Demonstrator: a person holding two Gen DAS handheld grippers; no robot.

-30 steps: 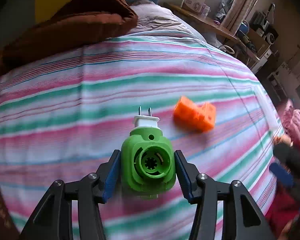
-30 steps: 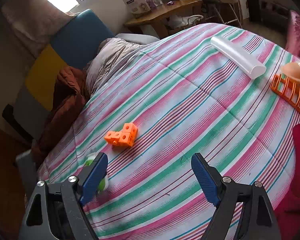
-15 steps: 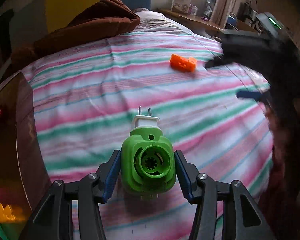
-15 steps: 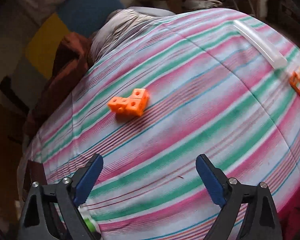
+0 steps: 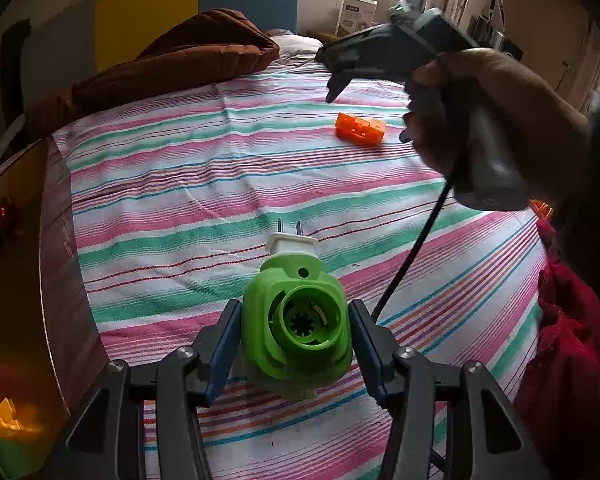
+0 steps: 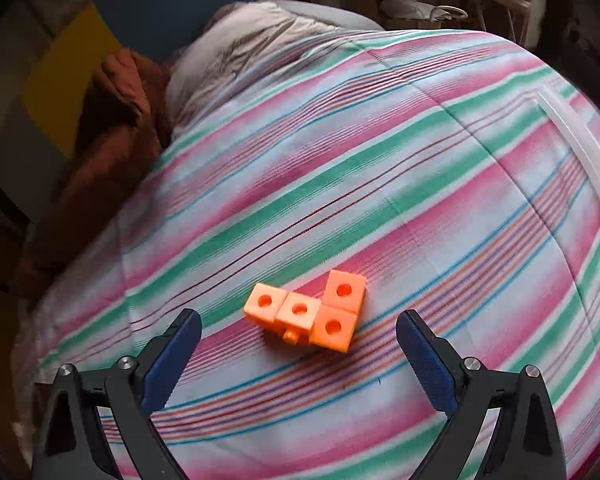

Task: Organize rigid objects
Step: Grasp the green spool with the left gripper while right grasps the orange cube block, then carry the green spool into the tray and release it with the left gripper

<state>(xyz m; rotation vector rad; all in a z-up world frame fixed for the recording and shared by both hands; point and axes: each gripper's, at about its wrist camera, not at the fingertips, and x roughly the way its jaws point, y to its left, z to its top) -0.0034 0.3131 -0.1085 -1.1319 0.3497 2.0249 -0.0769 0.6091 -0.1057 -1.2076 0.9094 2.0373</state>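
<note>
My left gripper [image 5: 294, 334] is shut on a green plug adapter [image 5: 296, 320] with a white two-pin plug end, held above the striped bedspread [image 5: 220, 184]. An orange L-shaped cluster of linked cubes [image 6: 310, 312] lies on the bedspread. My right gripper [image 6: 298, 340] is open, its blue pads on either side of the cubes and just short of them. In the left wrist view the right gripper [image 5: 364, 96] hangs over the orange cubes [image 5: 360, 129], held by a hand.
A brown blanket [image 5: 172, 64] and a grey pillow [image 6: 240, 56] lie at the head of the bed. A dark wooden surface [image 5: 16, 260] borders the bed on the left, with yellow and green toys [image 5: 4, 432] below it. A clear plastic strip [image 6: 580, 148] lies at right.
My right gripper has moved forward and down to the orange cubes, which now sit between its open pads. My left gripper has pulled back left with the green adapter.
</note>
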